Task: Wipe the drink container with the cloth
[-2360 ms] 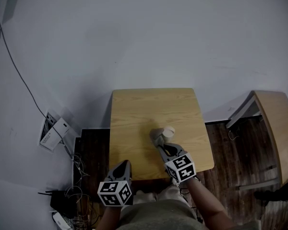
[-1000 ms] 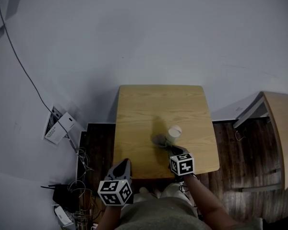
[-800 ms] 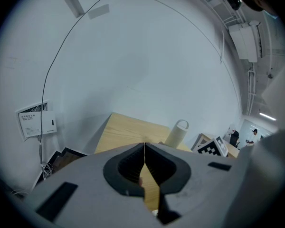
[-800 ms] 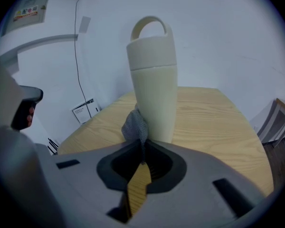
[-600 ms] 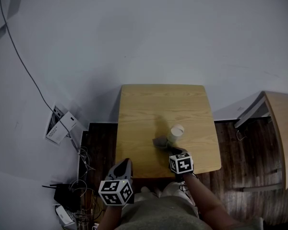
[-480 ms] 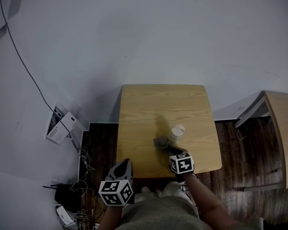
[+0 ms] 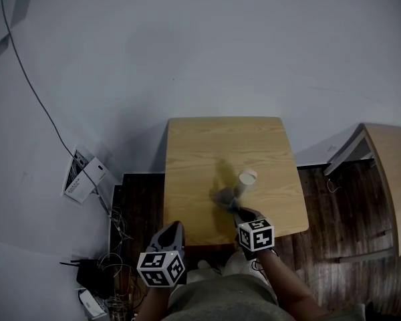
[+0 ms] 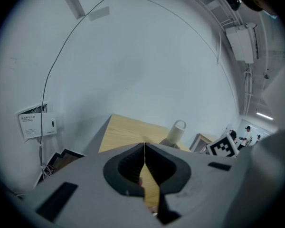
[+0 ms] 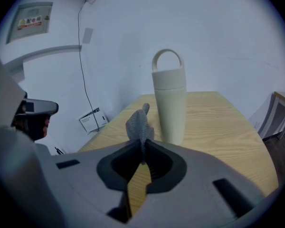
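Off the table's near edge, at the left, the left gripper (image 7: 176,227) hangs with its jaws pressed together on nothing and takes no part. Right of it, the right gripper (image 7: 231,207) pinches the grey cloth (image 7: 221,196) tight between its jaws, and the free end sticks up and forward over the table (image 7: 207,146). Just right of the cloth stands the bottle (image 7: 246,179), upright near the table's middle, pale, with a loop handle on its lid. The cloth sits close beside the bottle's lower left side; I cannot tell whether they touch. As I judge it, the cloth is in hand and brought to the bottle, but the wiping itself is left to do, or barely begun. Nothing on the bottle shows a wiped part.

Light wood and square, the table is bare but for these two. Left of it a white box (image 7: 85,178) hangs on the pale wall, with cables (image 7: 113,223) tangled on the dark plank floor (image 7: 334,206) below. At the far right stands a second wooden table (image 7: 387,172).
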`<control>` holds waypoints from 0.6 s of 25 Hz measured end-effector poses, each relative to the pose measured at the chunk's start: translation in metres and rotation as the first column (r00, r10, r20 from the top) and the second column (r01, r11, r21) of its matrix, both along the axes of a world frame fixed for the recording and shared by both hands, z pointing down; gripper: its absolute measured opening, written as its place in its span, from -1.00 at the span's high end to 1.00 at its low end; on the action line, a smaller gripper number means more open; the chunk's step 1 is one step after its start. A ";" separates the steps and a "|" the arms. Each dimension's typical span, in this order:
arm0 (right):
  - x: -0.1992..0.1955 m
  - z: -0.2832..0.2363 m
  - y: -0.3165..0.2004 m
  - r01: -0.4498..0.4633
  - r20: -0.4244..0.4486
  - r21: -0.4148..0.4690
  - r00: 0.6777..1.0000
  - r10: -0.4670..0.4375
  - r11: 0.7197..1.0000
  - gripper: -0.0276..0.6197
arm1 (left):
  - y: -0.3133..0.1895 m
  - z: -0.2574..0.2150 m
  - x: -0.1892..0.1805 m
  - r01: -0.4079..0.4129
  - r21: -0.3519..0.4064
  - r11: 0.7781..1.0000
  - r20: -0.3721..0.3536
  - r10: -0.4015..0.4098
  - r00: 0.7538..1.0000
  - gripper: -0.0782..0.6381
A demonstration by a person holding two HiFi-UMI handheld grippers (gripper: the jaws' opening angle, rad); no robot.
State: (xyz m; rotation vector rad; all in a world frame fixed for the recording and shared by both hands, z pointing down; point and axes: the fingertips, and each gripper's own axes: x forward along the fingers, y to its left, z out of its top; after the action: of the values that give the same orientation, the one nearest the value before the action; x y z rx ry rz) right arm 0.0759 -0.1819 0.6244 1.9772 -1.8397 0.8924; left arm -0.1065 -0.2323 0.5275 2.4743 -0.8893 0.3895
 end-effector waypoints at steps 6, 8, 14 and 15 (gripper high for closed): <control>-0.016 -0.038 0.007 0.027 0.047 0.104 0.998 -0.032 0.994 0.87 | 0.008 -0.002 -0.001 0.023 0.006 1.000 -0.019 -0.023 1.000 0.78; -0.017 -0.051 0.008 0.043 0.048 0.133 0.998 -0.049 0.990 0.87 | 0.013 -0.004 0.003 0.026 0.009 1.000 -0.022 -0.026 0.999 0.78; -0.011 -0.081 0.027 0.087 0.047 0.193 0.994 -0.097 0.977 0.87 | 0.038 -0.010 0.020 0.037 0.015 0.999 -0.030 -0.037 0.999 0.78; -0.010 -0.084 0.032 0.095 0.046 0.198 0.993 -0.106 0.976 0.87 | 0.043 -0.010 0.022 0.045 0.013 0.999 -0.030 -0.044 0.999 0.78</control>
State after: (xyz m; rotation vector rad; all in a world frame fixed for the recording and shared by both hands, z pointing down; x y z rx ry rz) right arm 0.0662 -0.1498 0.5402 1.9662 -2.1122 0.7710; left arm -0.0842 -0.1891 0.5178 2.4620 -0.9362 0.3310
